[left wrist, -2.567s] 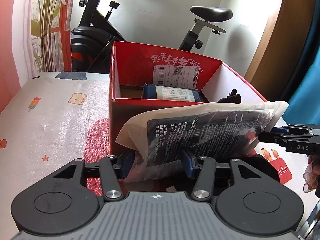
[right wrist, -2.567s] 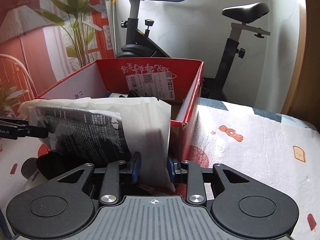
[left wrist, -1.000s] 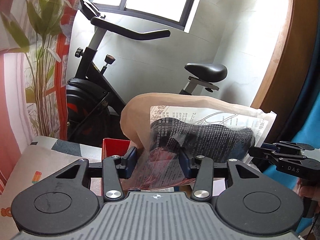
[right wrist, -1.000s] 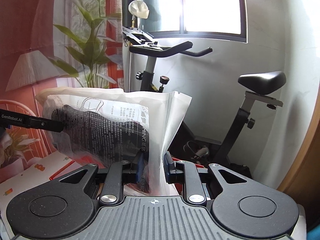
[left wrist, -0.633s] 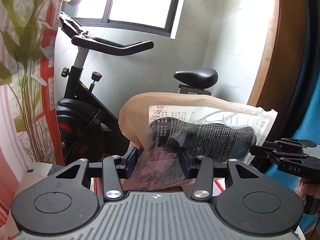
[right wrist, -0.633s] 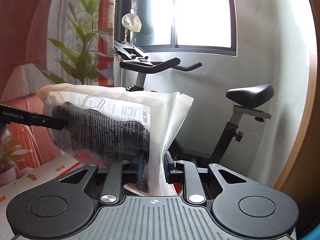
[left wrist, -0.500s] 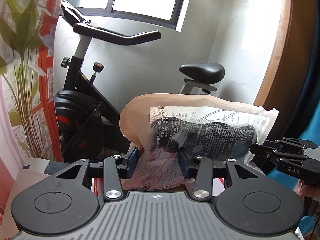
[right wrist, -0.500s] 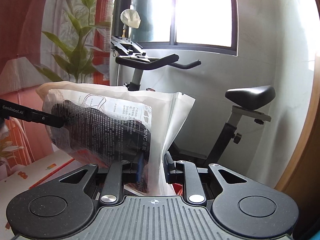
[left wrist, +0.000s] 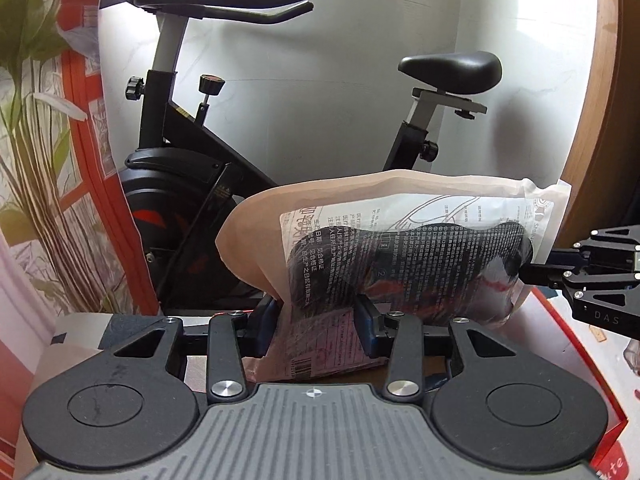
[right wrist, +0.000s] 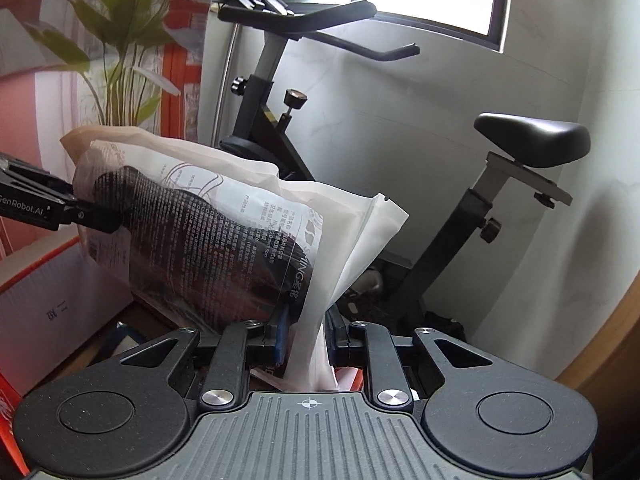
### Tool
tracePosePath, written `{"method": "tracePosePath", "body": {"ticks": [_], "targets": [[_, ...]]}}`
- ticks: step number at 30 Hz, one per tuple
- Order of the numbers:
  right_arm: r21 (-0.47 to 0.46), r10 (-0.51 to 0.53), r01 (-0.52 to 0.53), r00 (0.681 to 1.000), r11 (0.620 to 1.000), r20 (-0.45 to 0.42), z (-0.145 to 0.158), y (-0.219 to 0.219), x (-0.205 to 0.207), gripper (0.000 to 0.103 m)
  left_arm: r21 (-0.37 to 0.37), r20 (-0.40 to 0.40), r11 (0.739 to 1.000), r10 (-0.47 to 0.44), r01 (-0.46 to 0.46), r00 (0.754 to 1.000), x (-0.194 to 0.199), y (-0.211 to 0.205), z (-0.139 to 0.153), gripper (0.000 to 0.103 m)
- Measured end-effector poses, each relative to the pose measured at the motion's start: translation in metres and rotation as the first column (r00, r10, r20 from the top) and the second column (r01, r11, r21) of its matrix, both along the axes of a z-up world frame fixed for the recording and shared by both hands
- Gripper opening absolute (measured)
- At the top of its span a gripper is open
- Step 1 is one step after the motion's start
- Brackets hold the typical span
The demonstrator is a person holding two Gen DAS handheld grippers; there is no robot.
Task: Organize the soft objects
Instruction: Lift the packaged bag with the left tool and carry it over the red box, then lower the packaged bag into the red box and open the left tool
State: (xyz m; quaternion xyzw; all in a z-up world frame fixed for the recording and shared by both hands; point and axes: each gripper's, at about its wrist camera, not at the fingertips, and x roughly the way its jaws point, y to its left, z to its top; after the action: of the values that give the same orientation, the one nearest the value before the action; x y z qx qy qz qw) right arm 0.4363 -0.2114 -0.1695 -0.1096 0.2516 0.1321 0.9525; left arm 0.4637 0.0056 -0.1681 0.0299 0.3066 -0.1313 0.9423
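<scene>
A clear plastic bag [left wrist: 400, 248] with black printed text and a dark soft item inside hangs between both grippers, backed by a tan bag. My left gripper [left wrist: 316, 320] is shut on its left end, the jaws still tightening on the plastic. My right gripper [right wrist: 306, 338] is shut on the thin white right end [right wrist: 360, 240], its jaws also tightening. Each gripper shows in the other's view: the right gripper [left wrist: 536, 268] at the bag's far end, the left gripper [right wrist: 100, 216] likewise. The red cardboard box [right wrist: 60, 300] lies under the bag, its rim [left wrist: 568, 328] at the right.
A black exercise bike [left wrist: 192, 200] stands right behind the box against a white wall. A leafy plant [right wrist: 120, 60] and a red-patterned curtain are at the left. A wooden door frame [left wrist: 600, 120] is at the right. Patterned table cloth [left wrist: 72, 344] shows left of the box.
Both grippers have come down and forward with the bag still held between them. The box walls have come back into view beneath the bag.
</scene>
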Motion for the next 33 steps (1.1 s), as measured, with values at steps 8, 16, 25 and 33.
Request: {"method": "tracePosePath", "body": {"ticks": [8, 16, 25, 33], "targets": [[-0.078, -0.001, -0.002, 0.999, 0.997, -0.038, -0.022, 0.009, 0.009, 0.017, 0.074, -0.036, 0.997, -0.015, 0.018, 0.999, 0.003, -0.009, -0.015, 0.042], [-0.109, -0.036, 0.023, 0.992, 0.994, -0.121, -0.041, 0.011, 0.014, 0.031, 0.149, -0.125, 0.988, -0.017, 0.035, 0.992, 0.014, -0.017, -0.032, 0.047], [-0.031, -0.040, 0.039, 0.999, 0.999, -0.034, -0.015, -0.004, -0.007, 0.047, 0.049, -0.083, 0.999, -0.011, 0.015, 0.996, 0.001, 0.000, -0.011, 0.064], [-0.085, 0.015, -0.013, 1.000, 0.996, 0.024, 0.003, 0.000, -0.014, 0.038, 0.019, -0.024, 0.999, 0.041, -0.041, 0.999, -0.008, 0.008, 0.007, 0.063]]}}
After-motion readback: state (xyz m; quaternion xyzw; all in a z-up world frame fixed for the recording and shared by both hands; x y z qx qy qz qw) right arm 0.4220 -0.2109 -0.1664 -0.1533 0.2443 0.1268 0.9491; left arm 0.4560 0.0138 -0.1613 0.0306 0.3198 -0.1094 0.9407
